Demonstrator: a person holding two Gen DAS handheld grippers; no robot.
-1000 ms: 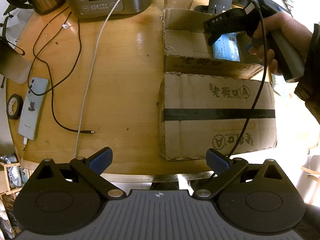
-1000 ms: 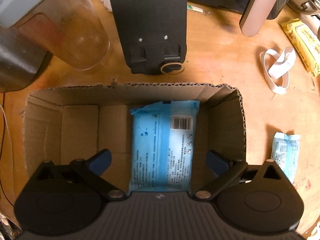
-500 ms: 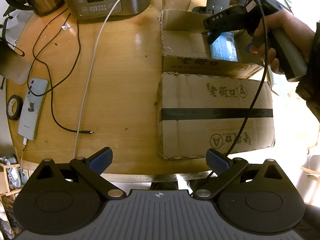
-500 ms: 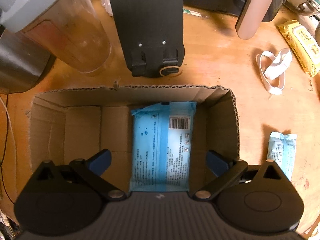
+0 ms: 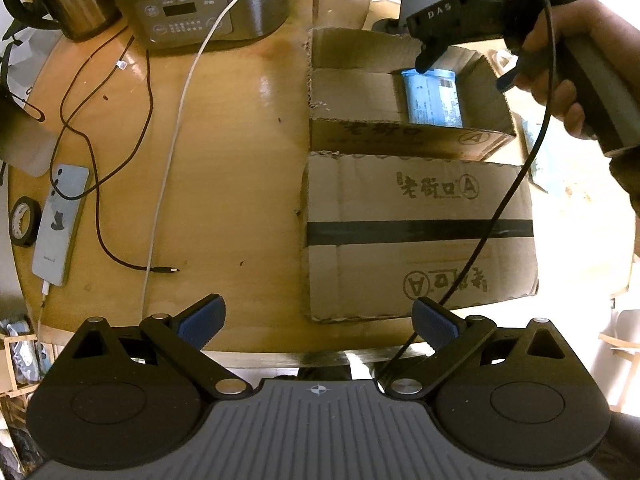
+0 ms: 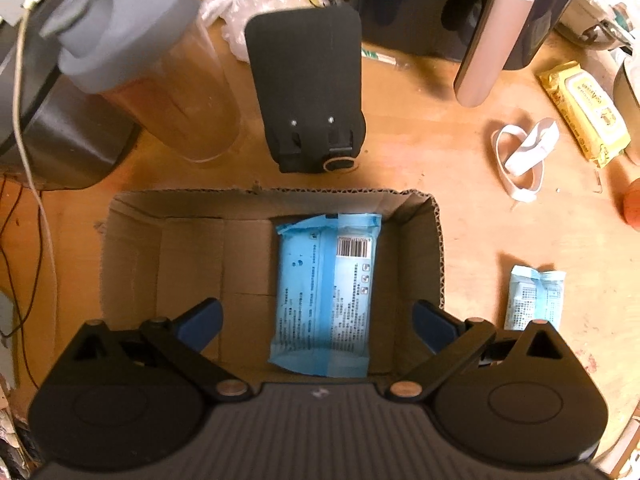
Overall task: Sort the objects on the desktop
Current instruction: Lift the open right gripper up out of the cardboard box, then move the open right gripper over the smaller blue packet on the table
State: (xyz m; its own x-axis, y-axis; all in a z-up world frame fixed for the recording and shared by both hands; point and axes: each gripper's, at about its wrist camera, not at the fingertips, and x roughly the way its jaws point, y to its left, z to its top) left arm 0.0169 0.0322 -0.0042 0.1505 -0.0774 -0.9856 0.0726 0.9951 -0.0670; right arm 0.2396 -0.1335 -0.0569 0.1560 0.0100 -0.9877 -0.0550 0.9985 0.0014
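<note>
An open cardboard box [image 6: 132, 240] stands on the wooden table; a blue wipes pack [image 6: 324, 292] lies in its right half, also in the left wrist view [image 5: 434, 98]. My right gripper [image 6: 318, 320] is open and empty, held above the box's near side. A small blue packet [image 6: 534, 298] lies on the table right of the box. My left gripper [image 5: 318, 320] is open and empty at the table's near edge, before a closed taped box [image 5: 420, 236]. The right gripper's body [image 5: 460, 20] shows over the open box.
A phone [image 5: 60, 224], tape roll [image 5: 24, 220] and cables [image 5: 160, 160] lie at the left. A cooker [image 5: 200, 4] and kettle [image 5: 72, 4] stand at the back. A jar [image 6: 160, 80], black stand [image 6: 308, 92], white strap [image 6: 524, 156] and yellow wipes pack [image 6: 584, 112] lie beyond the box.
My right gripper has risen and drawn back from the open box; the wipes pack stays inside. My left gripper has hardly moved.
</note>
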